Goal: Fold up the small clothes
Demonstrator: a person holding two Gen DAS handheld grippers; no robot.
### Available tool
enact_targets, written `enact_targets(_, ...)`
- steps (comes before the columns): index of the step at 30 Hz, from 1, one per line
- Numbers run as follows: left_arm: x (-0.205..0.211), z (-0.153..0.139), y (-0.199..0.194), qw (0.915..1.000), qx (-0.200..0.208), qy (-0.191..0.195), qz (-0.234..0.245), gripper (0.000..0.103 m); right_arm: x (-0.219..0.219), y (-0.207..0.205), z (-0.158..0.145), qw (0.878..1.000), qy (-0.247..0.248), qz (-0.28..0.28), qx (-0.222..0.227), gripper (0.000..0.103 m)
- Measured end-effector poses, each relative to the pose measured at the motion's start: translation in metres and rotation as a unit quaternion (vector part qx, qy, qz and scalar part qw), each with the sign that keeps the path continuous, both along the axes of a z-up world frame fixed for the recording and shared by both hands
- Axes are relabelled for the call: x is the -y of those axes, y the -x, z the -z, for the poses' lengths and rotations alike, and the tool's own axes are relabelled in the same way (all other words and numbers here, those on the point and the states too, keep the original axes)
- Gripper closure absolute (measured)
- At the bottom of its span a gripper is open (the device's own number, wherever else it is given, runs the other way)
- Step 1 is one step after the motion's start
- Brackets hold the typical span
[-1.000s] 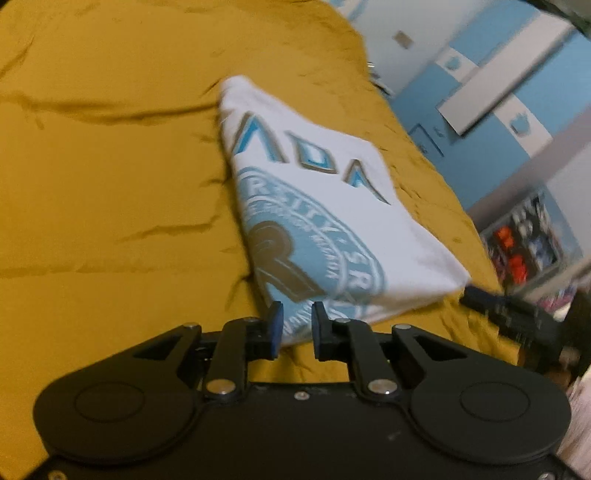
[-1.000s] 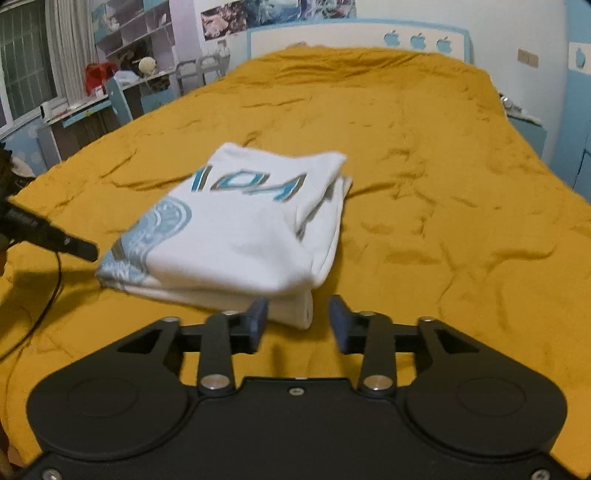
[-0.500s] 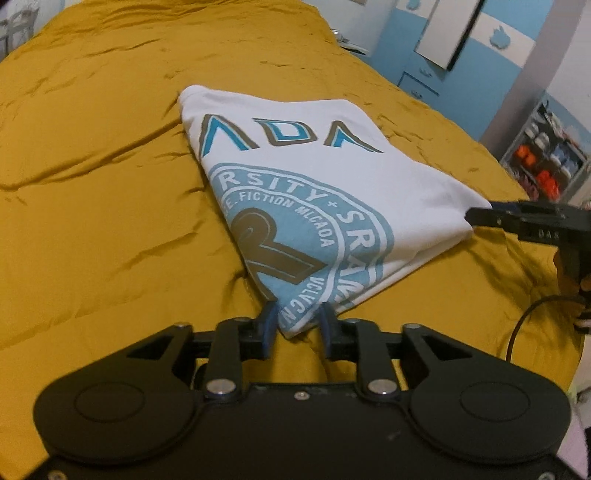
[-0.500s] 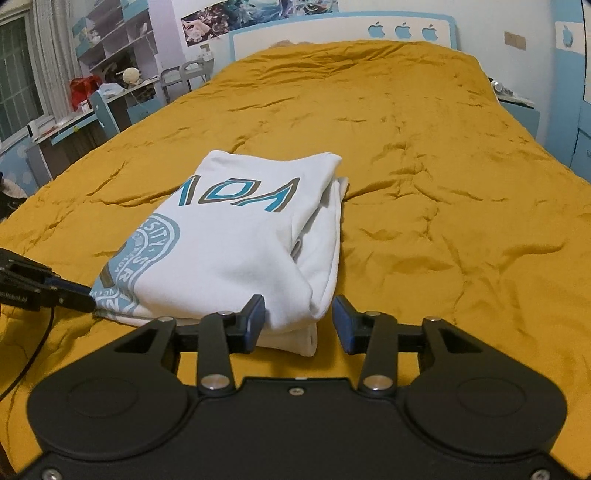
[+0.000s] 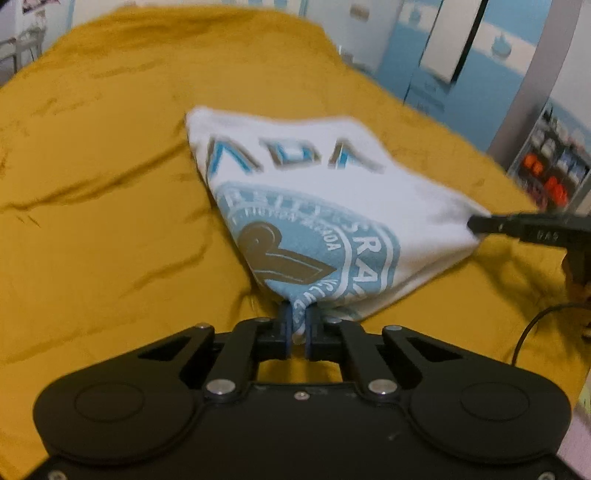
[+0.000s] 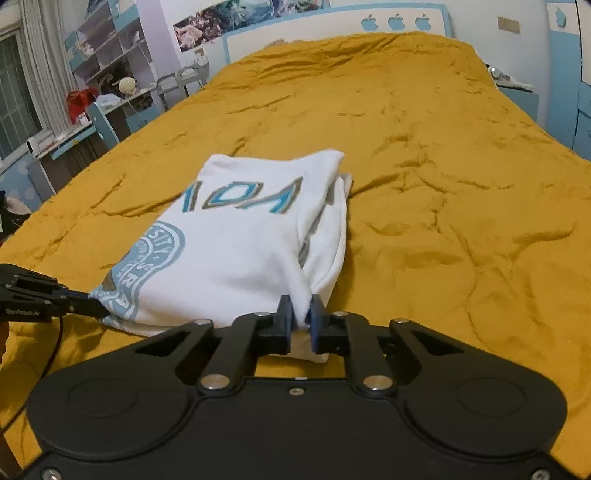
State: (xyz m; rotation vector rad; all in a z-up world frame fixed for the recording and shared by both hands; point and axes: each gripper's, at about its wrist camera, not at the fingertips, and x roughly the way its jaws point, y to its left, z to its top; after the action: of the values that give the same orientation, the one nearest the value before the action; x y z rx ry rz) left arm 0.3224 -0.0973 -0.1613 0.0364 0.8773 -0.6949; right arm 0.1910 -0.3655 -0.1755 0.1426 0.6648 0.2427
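A folded white T-shirt (image 5: 317, 192) with a blue round emblem and blue letters lies on the mustard bedspread (image 5: 92, 184). My left gripper (image 5: 298, 314) is shut on the shirt's near corner by the emblem. My right gripper (image 6: 302, 308) is shut on the other near corner of the shirt (image 6: 240, 240), where the folded layers meet. Each gripper's tip shows in the other view: the right one in the left wrist view (image 5: 517, 229), the left one in the right wrist view (image 6: 55, 297). The near edge is pulled up into a peak at each grip.
The bedspread (image 6: 443, 184) covers a wide bed. A blue and white headboard (image 6: 332, 29) stands at the far end. A desk and shelves (image 6: 92, 92) line the left side, a blue wardrobe (image 5: 461, 55) the other. A black cable (image 5: 535, 325) hangs at the bed edge.
Both grippers moved forward onto the shirt's near corners and closed on them. The cloth now bunches between the fingers and lifts slightly.
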Motion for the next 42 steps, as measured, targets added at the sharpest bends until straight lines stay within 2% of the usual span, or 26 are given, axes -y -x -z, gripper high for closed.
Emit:
enact_targets(3, -0.016, -0.006, -0.003, 0.9991, -0.016, 0.031, -0.023, 0.099, 0.000, 0.009, -0.009, 1.000, -0.013, -0.002, 0.015, 0.094)
enact_targets(5, -0.020, 0.004, -0.008, 0.9979, -0.041, 0.038, -0.033, 0.099, -0.001, 0.009, -0.004, 1.000, -0.016, -0.005, -0.002, 0.095)
enact_targets(9, -0.012, 0.028, -0.006, 0.9982, -0.056, 0.006, -0.019, 0.098, 0.002, 0.003, 0.025, 0.999, -0.012, -0.001, -0.033, 0.095)
enact_targets(12, -0.014, 0.026, -0.007, 0.9980, -0.061, 0.010, -0.014, 0.095, 0.007, 0.004, 0.029, 0.999, -0.025, -0.001, -0.033, 0.094)
enact_targets(13, -0.017, 0.023, -0.009, 0.9976, -0.065, 0.017, -0.019, 0.088, 0.008, 0.003, 0.026, 0.999, -0.026, -0.005, -0.034, 0.090)
enact_targets(15, -0.028, 0.015, -0.014, 0.9958, -0.077, 0.040, -0.028, 0.085, 0.009, 0.001, 0.016, 0.999, -0.016, -0.013, -0.029, 0.080)
enact_targets(17, -0.039, 0.006, -0.020, 0.9937, -0.083, 0.062, -0.044, 0.063, 0.009, -0.002, 0.003, 1.000, 0.003, -0.015, -0.013, 0.064)
enact_targets(19, -0.047, -0.005, -0.027, 0.9920, -0.072, 0.081, -0.064, 0.051, 0.008, -0.008, -0.008, 1.000, 0.013, -0.022, 0.001, 0.062)
enact_targets(22, -0.053, -0.016, -0.052, 0.9872, -0.068, 0.110, -0.094, 0.038, 0.012, -0.026, -0.025, 1.000, 0.008, -0.018, 0.021, 0.059)
enact_targets(25, -0.049, -0.015, -0.090, 0.9786, -0.075, 0.137, -0.134, 0.031, 0.014, -0.061, -0.033, 1.000, -0.002, 0.003, 0.030, 0.058)
enact_targets(28, -0.041, 0.002, -0.132, 0.9625, -0.108, 0.178, -0.174, 0.031, 0.009, -0.108, -0.028, 1.000, -0.005, 0.013, 0.026, 0.059)
enact_targets(29, -0.037, 0.008, -0.145, 0.9581, -0.115, 0.182, -0.190, 0.031, 0.007, -0.120, -0.025, 1.000, -0.007, 0.016, 0.024, 0.059)
enact_targets(32, -0.023, 0.024, -0.174, 0.9512, -0.125, 0.182, -0.216, 0.031, -0.001, -0.151, -0.014, 1.000, -0.009, 0.023, 0.019, 0.059)
enact_targets(35, -0.012, 0.037, -0.194, 0.9462, -0.142, 0.187, -0.223, 0.031, -0.005, -0.175, -0.004, 0.999, -0.009, 0.028, 0.013, 0.059)
enact_targets(39, -0.006, 0.048, -0.219, 0.9429, -0.149, 0.190, -0.229, 0.031, -0.003, -0.191, 0.005, 0.999, -0.013, 0.029, 0.004, 0.059)
enact_targets(42, -0.003, 0.059, -0.229, 0.9346, -0.169, 0.205, -0.236, 0.031, -0.003, -0.197, 0.010, 0.999, -0.012, 0.030, 0.001, 0.059)
